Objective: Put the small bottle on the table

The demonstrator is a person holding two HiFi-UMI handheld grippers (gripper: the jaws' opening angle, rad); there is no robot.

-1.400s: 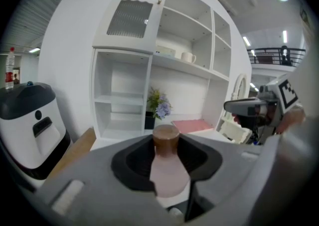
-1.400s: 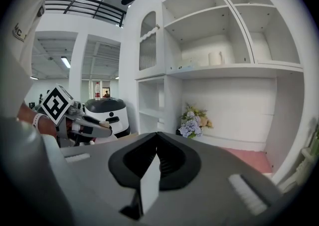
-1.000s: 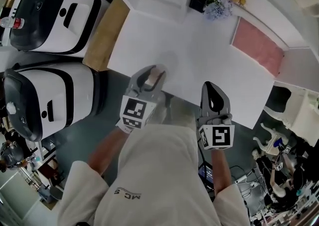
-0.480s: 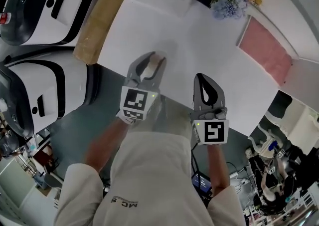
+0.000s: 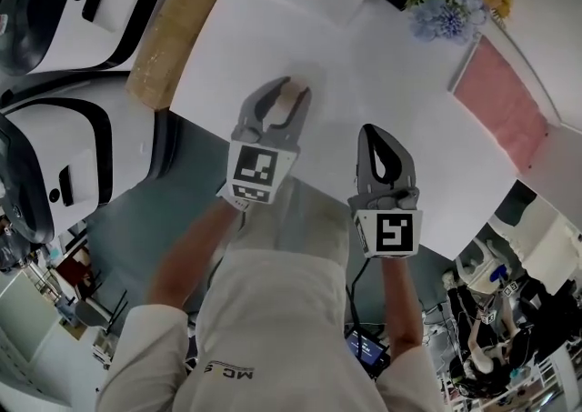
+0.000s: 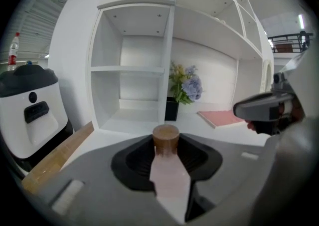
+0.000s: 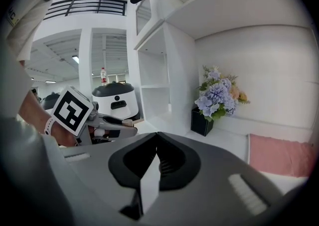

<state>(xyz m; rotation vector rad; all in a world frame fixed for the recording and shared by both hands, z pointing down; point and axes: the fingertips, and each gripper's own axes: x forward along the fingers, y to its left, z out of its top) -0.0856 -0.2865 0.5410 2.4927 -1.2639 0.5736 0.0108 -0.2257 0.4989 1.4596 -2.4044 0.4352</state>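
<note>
The bottle (image 6: 166, 141) is clamped between the jaws of the left gripper (image 5: 283, 94), over the desk (image 5: 364, 74) at its near edge. Beside it, the right gripper (image 7: 153, 156) is closed and empty.

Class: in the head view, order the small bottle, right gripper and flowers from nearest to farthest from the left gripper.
1. small bottle, held in the left gripper's jaws
2. right gripper, alongside to its right
3. flowers, at the far right

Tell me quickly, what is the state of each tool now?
Left tool: closed on the small bottle.
Right tool: closed, holding nothing.
</note>
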